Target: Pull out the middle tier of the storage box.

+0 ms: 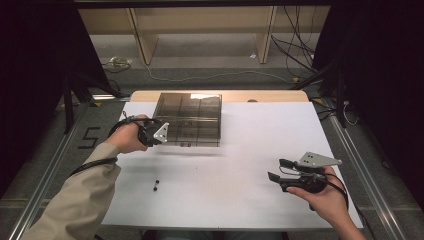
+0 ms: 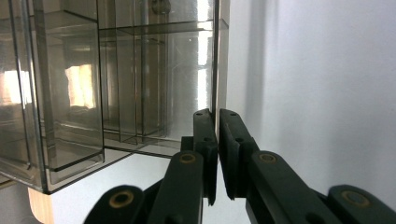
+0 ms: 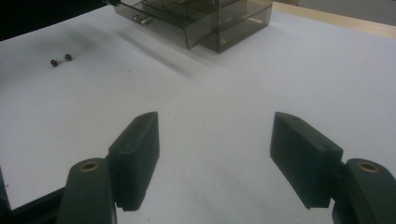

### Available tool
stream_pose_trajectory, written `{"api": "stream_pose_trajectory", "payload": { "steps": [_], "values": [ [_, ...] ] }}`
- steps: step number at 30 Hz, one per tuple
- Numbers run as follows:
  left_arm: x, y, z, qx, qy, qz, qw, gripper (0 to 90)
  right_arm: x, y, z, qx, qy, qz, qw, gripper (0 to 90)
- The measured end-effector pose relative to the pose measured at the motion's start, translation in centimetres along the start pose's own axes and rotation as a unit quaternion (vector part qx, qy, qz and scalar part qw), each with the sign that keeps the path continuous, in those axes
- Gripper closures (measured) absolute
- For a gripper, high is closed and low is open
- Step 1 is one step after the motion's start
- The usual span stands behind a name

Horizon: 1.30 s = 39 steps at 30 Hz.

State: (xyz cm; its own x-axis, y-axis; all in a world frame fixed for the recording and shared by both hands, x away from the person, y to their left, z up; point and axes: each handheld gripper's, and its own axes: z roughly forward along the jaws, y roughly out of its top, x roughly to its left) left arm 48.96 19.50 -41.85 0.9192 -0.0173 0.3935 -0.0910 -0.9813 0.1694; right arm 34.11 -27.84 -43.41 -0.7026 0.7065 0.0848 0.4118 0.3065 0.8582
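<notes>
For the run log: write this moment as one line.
left tool: shut on wall of smoky clear plastic compartment box | right tool: open, empty, over white table | small dark dumbbell-shaped piece: loose on table

Small dark piece [image 1: 156,185] (two-beaded) on white table [image 1: 240,190]

Smoky clear compartment box [image 1: 189,119], tilted, left-gripped

The smoky compartment box [image 2: 116,84] runs off the frame's top and left; beside it, the tiny dark dumbbell-shaped piece [image 1: 156,185] is too small to identify.
</notes>
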Motion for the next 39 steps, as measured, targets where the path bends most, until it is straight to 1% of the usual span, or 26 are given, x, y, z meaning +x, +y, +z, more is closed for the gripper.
{"api": "stream_pose_trajectory", "payload": {
  "steps": [1,7,10,15,20,23,25,29,35,39],
  "values": [
    [-0.1,0.0,0.0,-0.001,0.0,-0.002,1.0,85.5,0.0,0.0,0.0,0.0,0.0,0.0,1.0,33.5],
    [-0.3,0.0,-0.1,0.001,-0.001,0.0,1.0,85.6,0.0,0.0,0.0,0.0,-0.001,0.0,1.0,33.6],
    [-0.5,0.0,-0.1,-0.003,0.0,-0.004,1.0,85.6,0.0,0.0,0.0,0.0,-0.001,0.001,1.0,33.5],
    [-0.7,0.0,-0.2,-0.002,0.0,-0.002,1.0,85.7,0.0,0.0,0.0,0.001,0.0,0.0,1.0,33.6],
    [-0.9,0.0,-0.2,-0.007,0.0,-0.003,1.0,85.7,0.0,0.0,0.0,0.0,-0.001,0.0,1.0,33.5],
    [-1.0,-0.1,-0.2,-0.004,0.001,-0.001,1.0,85.7,0.0,0.0,0.0,0.001,0.0,0.0,1.0,33.5],
    [-1.1,-0.1,-0.2,-0.008,0.0,-0.004,1.0,85.6,0.0,0.0,0.0,0.001,0.0,0.001,1.0,33.5],
    [-1.2,-0.2,-0.3,-0.005,0.001,0.0,1.0,85.6,0.0,0.0,0.0,0.002,-0.001,0.001,1.0,33.5],
    [-1.4,-0.2,-0.3,-0.007,0.002,-0.002,1.0,85.6,0.0,0.0,0.0,0.002,-0.001,0.001,1.0,33.5],
    [-1.4,-0.3,-0.3,-0.005,0.001,0.002,1.0,85.5,0.0,0.0,0.0,0.002,-0.001,0.001,1.0,33.5]
  ]
}}
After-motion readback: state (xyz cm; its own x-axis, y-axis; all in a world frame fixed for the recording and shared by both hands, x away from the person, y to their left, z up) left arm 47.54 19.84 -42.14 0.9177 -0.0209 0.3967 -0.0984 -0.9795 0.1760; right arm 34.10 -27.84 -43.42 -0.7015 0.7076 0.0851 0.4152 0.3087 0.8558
